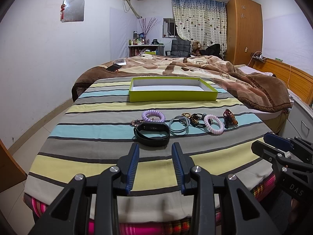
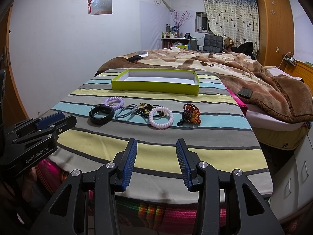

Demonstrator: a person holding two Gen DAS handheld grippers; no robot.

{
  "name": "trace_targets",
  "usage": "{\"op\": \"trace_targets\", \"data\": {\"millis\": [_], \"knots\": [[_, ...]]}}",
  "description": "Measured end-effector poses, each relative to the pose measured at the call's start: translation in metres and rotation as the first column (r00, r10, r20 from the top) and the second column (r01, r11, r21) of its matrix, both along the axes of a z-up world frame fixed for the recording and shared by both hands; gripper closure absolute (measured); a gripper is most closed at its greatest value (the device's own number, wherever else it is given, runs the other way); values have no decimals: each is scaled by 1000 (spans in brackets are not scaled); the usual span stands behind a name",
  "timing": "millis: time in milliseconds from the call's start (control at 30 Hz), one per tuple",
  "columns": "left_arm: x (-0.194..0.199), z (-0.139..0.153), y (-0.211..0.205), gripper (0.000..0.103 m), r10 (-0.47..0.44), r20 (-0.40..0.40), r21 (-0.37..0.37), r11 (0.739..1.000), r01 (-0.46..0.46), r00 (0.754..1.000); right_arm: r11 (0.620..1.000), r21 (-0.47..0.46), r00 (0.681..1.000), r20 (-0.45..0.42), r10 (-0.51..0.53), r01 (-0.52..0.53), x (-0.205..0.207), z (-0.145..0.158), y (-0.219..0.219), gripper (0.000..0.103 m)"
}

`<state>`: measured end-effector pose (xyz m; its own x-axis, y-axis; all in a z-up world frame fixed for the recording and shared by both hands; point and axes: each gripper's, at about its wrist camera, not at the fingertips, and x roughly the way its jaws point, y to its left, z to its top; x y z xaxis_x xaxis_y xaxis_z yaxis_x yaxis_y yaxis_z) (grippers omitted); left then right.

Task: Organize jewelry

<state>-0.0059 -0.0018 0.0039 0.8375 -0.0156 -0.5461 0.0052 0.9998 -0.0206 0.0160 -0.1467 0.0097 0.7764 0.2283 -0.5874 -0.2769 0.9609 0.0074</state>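
Jewelry (image 2: 144, 111) lies tangled ahead of both wide, empty jaws; grabbing the grey cord (image 1: 179, 126) may drag neighbours off the bed (image 1: 97, 168).

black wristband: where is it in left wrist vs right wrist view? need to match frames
Left wrist: black wristband sits centre frame, just ahead of the open left gripper.
Right wrist: black wristband lies left of centre, leftmost in the jewelry row.
Shared landmark: green box on the bed beyond it.
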Motion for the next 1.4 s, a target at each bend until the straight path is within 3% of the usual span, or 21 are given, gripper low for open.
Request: {"op": "trace_targets", "data": {"millis": [1067,1400], "knots": [[-2,0,-6,67,-12,-8,-10,1000,12,1000,1000,0,1000,-3,-1,1,-3,0,7,61],[20,-6,4,67,9,-57,-10,1000,-9,998,1000,-10,1000,-14,-6,6,13,-3,7,61]]}}
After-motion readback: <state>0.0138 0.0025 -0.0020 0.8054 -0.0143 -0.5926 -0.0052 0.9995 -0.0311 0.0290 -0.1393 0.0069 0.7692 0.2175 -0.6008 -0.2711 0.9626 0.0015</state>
